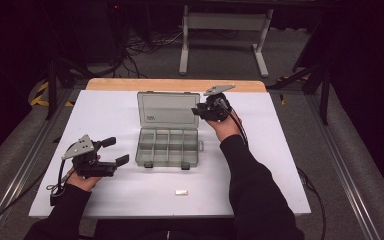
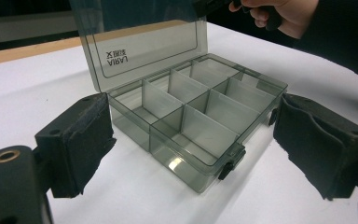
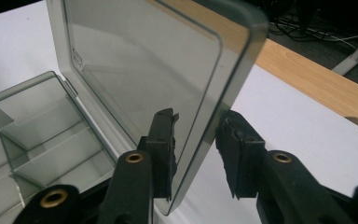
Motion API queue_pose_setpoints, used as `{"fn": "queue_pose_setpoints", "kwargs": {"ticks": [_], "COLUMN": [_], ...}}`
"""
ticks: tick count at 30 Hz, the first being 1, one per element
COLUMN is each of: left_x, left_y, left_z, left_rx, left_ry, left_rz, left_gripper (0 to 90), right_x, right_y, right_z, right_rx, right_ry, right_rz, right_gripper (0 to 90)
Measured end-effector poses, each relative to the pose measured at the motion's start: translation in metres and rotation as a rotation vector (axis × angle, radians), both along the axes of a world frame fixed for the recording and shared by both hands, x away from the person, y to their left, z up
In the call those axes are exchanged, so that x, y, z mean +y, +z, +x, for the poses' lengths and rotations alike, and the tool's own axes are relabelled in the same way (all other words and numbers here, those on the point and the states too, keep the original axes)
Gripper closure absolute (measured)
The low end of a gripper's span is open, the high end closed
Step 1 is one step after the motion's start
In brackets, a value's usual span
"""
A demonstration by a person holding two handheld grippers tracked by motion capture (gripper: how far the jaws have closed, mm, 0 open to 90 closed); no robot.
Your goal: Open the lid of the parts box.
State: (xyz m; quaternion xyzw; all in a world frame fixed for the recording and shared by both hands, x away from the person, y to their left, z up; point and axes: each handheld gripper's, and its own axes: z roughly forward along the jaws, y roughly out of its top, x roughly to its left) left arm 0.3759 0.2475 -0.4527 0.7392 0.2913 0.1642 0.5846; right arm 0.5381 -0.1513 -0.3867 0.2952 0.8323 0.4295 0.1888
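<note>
- Reaching forward over the white table (image 1: 110, 115), your right forearm is stretching along the box's right side, with the right gripper (image 1: 198, 111) at the right edge of the raised lid (image 1: 168, 109) and its tips pointing left toward it.
- Seen from the right gripper view, the right gripper (image 3: 196, 140) is straddling the lid's (image 3: 144, 70) edge: one pad is lying close against the inner face, the other is standing just off the outer face, so the tongs are narrow but not yet clamped on the lid.
- Resting near the table's front left, your left hand (image 1: 82, 179) is holding the left gripper (image 1: 116, 151) low and roughly level, pointing right toward the box.
- Its tongs are standing wide apart with nothing between them; in the left gripper view its two pads (image 2: 81, 140) are framing the box (image 2: 196, 123) from a distance, well apart from it.
- Sitting at the middle of the table, the clear grey compartment box (image 1: 167, 146) is lying with its long axis running left to right, latches facing you and the hinge on the far side.
- The lid is standing almost upright from the far edge, leaning slightly away from you, its inner face turned toward you.
- Counting: one box, one lid, two dark latches (image 1: 148, 164) on the front edge, and eight compartments in two rows of four, all looking empty.
- One small white piece (image 1: 181, 192) is lying on the table near the front edge, well apart from the box and from both grippers.
</note>
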Motion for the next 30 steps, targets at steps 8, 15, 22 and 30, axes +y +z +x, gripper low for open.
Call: {"fn": "queue_pose_setpoints", "kwargs": {"ticks": [8,15,22,30], "left_x": [0.002,0.003,0.003,0.004], "left_y": [0.0,0.0,0.0,-0.001], "left_z": [0.0,0.0,0.0,0.0], "left_rx": [-0.004,-0.008,-0.01,-0.008], "left_ry": [0.005,0.005,0.006,0.005], "left_rz": [-0.005,-0.001,-0.008,-0.008], "left_gripper": [12.6,12.6,12.6,12.6], "right_x": [0.002,0.003,0.005,0.006], "right_y": [-0.006,-0.012,-0.021,-0.03], "right_z": [0.009,0.013,0.018,0.022], "right_rx": [0.019,0.038,0.075,0.114], "right_ry": [-0.01,-0.017,-0.018,-0.024], "right_rz": [-0.003,-0.002,0.012,0.014], "right_gripper": [67.5,61.6,53.9,48.2]}}
